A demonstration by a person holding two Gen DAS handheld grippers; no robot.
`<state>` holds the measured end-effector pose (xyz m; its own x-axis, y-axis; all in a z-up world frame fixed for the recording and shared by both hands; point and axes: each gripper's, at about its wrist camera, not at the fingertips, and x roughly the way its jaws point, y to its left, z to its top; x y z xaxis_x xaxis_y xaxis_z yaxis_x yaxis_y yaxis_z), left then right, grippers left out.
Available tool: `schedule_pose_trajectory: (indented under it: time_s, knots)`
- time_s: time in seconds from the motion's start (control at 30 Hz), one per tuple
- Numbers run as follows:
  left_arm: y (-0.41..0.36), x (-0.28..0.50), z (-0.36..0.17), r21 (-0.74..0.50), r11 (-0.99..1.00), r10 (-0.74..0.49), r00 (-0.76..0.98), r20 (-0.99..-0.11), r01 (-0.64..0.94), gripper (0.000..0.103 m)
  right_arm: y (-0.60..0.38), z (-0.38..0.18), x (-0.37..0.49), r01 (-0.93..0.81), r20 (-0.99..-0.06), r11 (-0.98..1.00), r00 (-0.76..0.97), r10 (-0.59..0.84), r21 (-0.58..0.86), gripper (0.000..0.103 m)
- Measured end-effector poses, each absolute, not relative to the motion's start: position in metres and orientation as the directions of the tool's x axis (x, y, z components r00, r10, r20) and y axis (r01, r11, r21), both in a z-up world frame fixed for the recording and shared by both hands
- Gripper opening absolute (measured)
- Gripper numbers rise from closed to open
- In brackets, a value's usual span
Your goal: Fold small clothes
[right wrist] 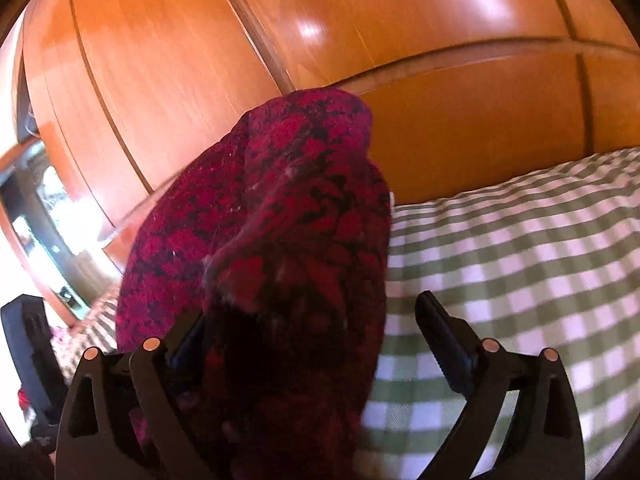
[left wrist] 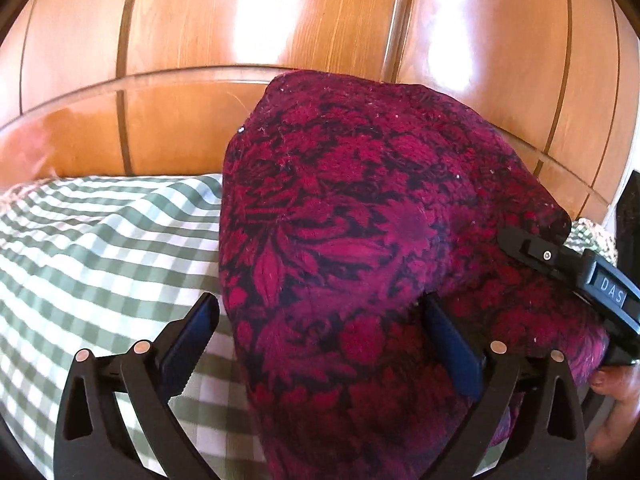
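The left tongs [left wrist: 320, 344] and right tongs [right wrist: 308, 340] both gape wide, the red-and-black patterned garment [left wrist: 360, 220] draped bunched between their fingers above the bed's green checked sheet [left wrist: 100, 240]; glossy wooden wardrobe doors [left wrist: 280, 20] rise behind

Red garment [right wrist: 272, 248] blurred, lower part cut off; left edge clutter perhaps unreadable.

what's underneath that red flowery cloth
Green checked bedding shows beside and below the red cloth. Whatever lies directly under its draped folds is covered, so that cannot be seen.
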<state>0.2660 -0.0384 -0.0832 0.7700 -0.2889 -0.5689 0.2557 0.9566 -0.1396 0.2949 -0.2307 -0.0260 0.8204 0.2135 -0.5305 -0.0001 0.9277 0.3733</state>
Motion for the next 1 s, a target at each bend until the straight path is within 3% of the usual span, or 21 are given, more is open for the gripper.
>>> schedule_pose_trajectory:
  time_s: [0.27,0.5,0.7,0.83,0.93,1.0]
  knots:
    - [-0.039,0.239,-0.082,-0.056,0.971,-0.224,0.799,-0.558,0.233,0.100,-0.232,-0.022,0.266,0.189,-0.532,0.965,0.844,-0.065,0.182,0.095]
    - [-0.041,0.240,-0.086,-0.051,0.974,-0.209,0.791,-0.576,0.220,0.100,-0.228,-0.023,0.270,0.193,-0.547,0.972,0.832,-0.089,0.135,0.100]
    - [-0.038,0.224,-0.080,-0.045,0.980,-0.187,0.823,-0.537,0.193,0.100,-0.222,-0.007,0.219,0.113,-0.411,0.978,0.911,-0.033,0.173,0.100]
    - [-0.038,0.219,-0.080,-0.040,0.982,-0.175,0.825,-0.538,0.183,0.100,-0.221,-0.011,0.213,0.131,-0.462,0.977,0.886,-0.040,0.167,0.101]
    - [-0.038,0.217,-0.080,-0.039,0.983,-0.171,0.823,-0.542,0.179,0.100,-0.228,-0.020,0.221,0.304,-0.555,0.949,0.806,-0.205,0.091,0.100]
    - [-0.037,0.214,-0.080,-0.039,0.984,-0.167,0.822,-0.544,0.175,0.100,-0.242,-0.031,0.230,0.369,-0.622,0.923,0.750,-0.227,0.109,0.100]
